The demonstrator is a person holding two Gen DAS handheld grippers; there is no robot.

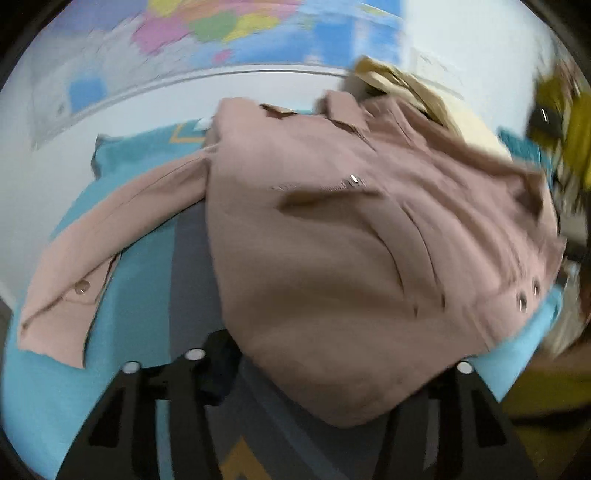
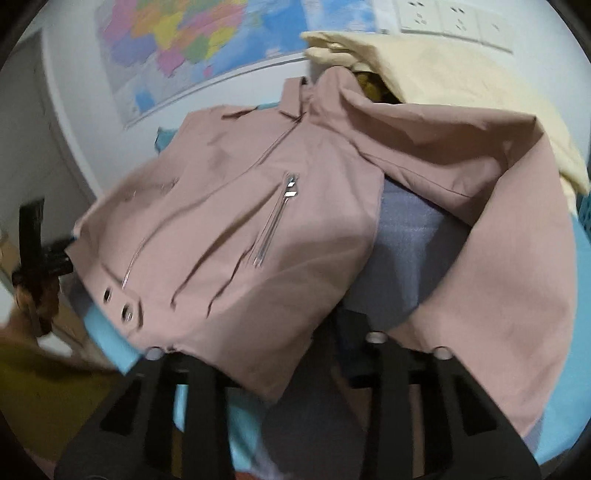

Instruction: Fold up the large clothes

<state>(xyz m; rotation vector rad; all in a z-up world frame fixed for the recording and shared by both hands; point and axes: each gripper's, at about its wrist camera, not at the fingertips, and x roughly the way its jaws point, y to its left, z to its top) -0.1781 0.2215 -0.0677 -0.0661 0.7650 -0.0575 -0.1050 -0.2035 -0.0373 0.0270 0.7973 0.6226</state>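
Note:
A dusty-pink zip jacket (image 1: pixel 332 240) lies front-up on a turquoise and grey cloth-covered table (image 1: pixel 140 280), with one sleeve (image 1: pixel 92 258) stretched out to the left. My left gripper (image 1: pixel 325 365) is at the hem's lower corner; its jaws stand apart with that corner between them, and no pad visibly presses. In the right wrist view the jacket (image 2: pixel 240 221) has its other sleeve (image 2: pixel 517 277) trailing down on the right. My right gripper (image 2: pixel 280 350) straddles the opposite hem corner with a narrower gap that still shows.
A cream garment (image 2: pixel 461 74) is heaped behind the collar. A coloured map (image 2: pixel 177 44) hangs on the white wall and sockets (image 2: pixel 458 18) sit above. A blue basket (image 2: pixel 585 218) stands at the right edge. A mustard-yellow sleeve (image 2: pixel 37 387) is low on the left.

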